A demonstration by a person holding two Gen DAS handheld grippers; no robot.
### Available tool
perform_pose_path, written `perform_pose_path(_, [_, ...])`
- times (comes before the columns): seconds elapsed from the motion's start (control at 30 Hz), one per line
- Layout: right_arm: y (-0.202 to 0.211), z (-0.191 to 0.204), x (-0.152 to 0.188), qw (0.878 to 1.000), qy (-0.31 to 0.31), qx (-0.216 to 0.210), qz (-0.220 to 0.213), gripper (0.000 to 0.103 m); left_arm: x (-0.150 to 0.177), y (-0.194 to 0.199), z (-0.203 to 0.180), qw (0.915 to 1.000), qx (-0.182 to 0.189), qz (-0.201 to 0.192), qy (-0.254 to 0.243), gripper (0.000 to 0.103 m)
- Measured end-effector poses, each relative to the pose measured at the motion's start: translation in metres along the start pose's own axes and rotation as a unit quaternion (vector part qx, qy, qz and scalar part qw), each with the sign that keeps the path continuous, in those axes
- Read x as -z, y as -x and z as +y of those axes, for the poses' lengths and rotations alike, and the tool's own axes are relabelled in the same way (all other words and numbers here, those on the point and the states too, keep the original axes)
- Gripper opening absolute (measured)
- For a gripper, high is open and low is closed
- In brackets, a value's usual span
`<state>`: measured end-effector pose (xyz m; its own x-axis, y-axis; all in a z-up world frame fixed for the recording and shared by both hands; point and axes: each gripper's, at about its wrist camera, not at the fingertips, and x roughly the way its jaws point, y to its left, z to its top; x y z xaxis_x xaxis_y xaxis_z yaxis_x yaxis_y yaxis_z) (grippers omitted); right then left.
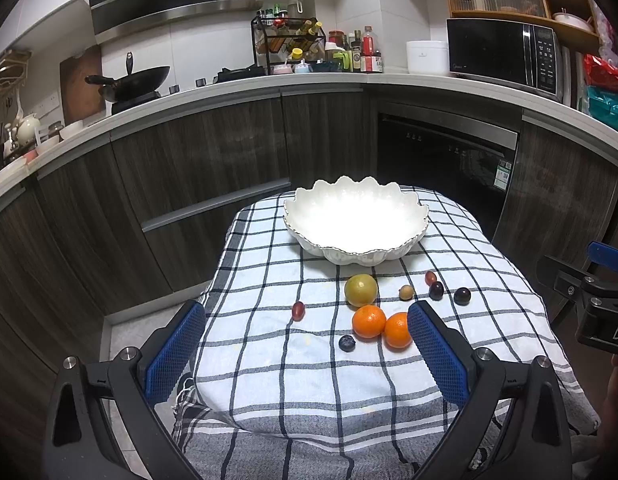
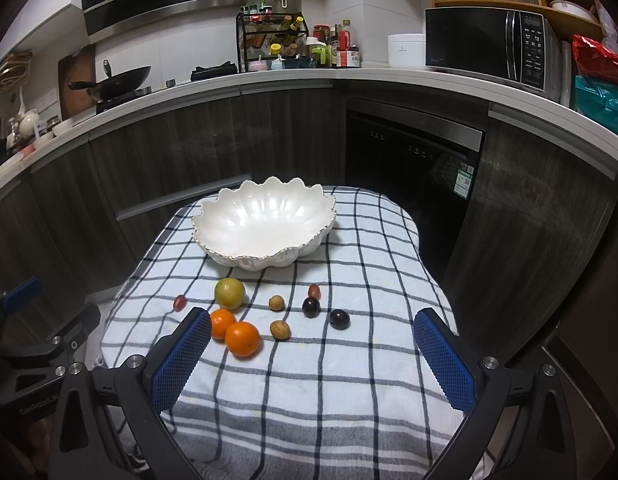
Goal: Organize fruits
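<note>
Fruit lies scattered on the checked cloth (image 2: 349,380), all of it in front of the white bowl (image 2: 265,220), and none of it is in the bowl yet. We judge the task to be at its very start: the bowl is empty and every piece is left to move.

Nearest the bowl sits a yellow-green fruit (image 2: 229,293), and just in front of it two oranges (image 2: 242,339) touch each other. A small red grape (image 2: 180,303) lies apart to their left. To the right we see two small tan fruits (image 2: 280,329), two dark plums (image 2: 339,319) and another red grape (image 2: 313,291) behind them. From the left wrist view a blueberry (image 1: 346,343) shows just before the oranges; the right view hides it.

Our left gripper (image 1: 307,344) hovers above the near part of the cloth with its jaws wide apart and nothing between them. Our right gripper (image 2: 312,352) does the same, jaws wide apart and empty. Neither touches any fruit.

What remains, as we judge it, is to carry each piece into the bowl; the oranges lie closest to the left gripper.
</note>
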<state>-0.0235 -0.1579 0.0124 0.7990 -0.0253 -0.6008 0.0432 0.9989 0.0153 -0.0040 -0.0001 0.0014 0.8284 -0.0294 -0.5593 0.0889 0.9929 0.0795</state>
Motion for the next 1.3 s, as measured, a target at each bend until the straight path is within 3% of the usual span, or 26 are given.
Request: perform_pose_path(1.3, [-0.013, -0.005, -0.001, 1.000, -0.009, 0.003, 0.014, 0.102, -0.001, -0.015, -0.002, 0.9996, 0.007, 0.023, -0.011, 0.103])
